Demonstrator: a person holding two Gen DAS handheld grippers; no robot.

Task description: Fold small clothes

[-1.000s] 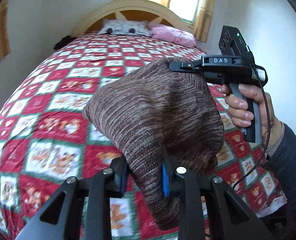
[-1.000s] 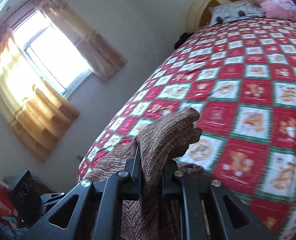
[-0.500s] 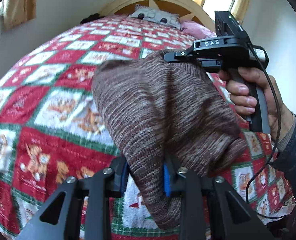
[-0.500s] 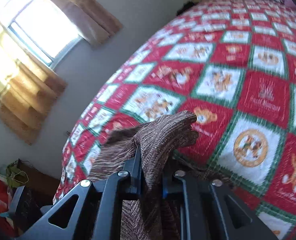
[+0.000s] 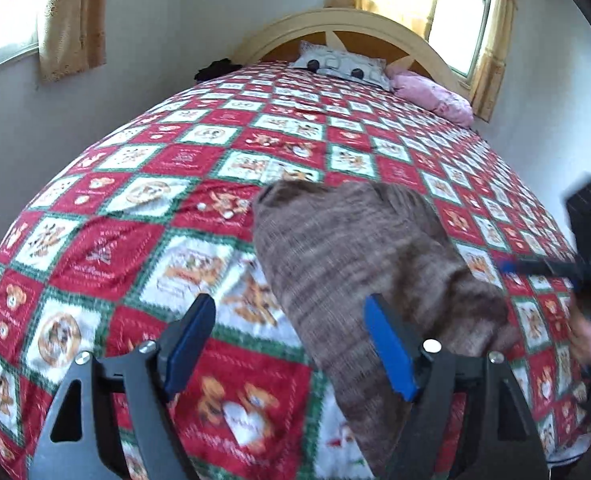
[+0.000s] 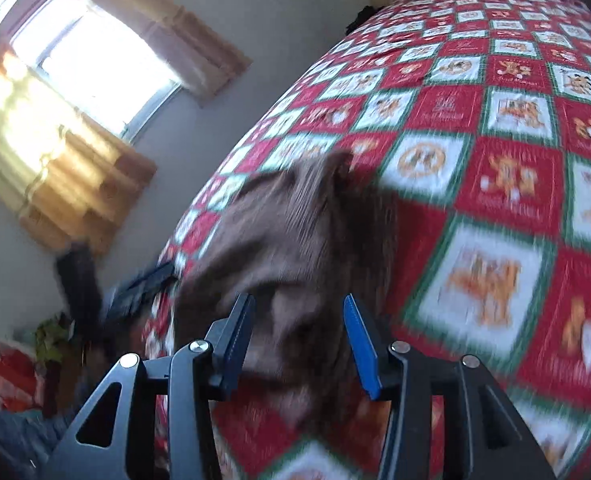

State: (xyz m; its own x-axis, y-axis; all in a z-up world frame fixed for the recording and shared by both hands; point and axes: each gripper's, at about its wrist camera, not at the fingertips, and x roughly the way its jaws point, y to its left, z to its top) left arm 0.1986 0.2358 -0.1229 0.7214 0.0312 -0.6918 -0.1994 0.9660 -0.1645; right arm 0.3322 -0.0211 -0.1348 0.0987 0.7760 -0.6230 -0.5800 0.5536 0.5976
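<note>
Left gripper (image 5: 291,344) and right gripper (image 6: 297,330) just opening, pinching nothing; brown knit garment (image 5: 359,264) lying on bed (image 5: 143,216), long axis running away from left gripper

no text, label or number can be read with certainty. faint script is printed in some red squares of the bedspread (image 5: 107,248), also seen in the right wrist view (image 6: 511,200), but it is too blurred and small to be made out.
</note>
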